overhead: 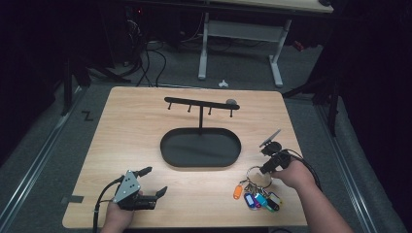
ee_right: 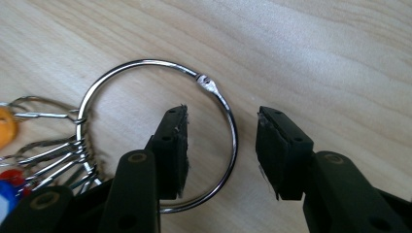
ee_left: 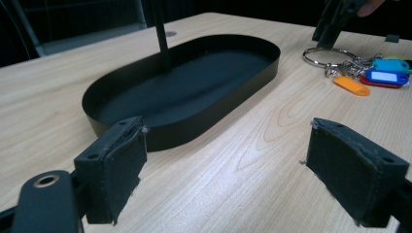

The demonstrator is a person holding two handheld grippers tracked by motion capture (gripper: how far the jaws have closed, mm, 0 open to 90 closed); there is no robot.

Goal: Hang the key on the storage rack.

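A large steel key ring (ee_right: 228,124) lies flat on the wooden table, with several coloured key tags (overhead: 256,198) chained to it. My right gripper (ee_right: 221,145) is open and points down over the ring, one jaw inside the loop and one outside, the wire between them. In the high view that gripper (overhead: 265,167) is at the front right. A black oval tray (overhead: 200,147) with a T-shaped hook stand (overhead: 201,104) sits mid-table. My left gripper (overhead: 150,182) rests open at the front left, aimed at the tray (ee_left: 184,92), with nothing between its jaws.
The tags (ee_left: 376,77) and the right gripper (ee_left: 335,22) appear at the top right of the left gripper view. Beyond the table's far edge stand a white desk frame (overhead: 240,46) and cables on a grey floor. Bare wood surrounds the tray.
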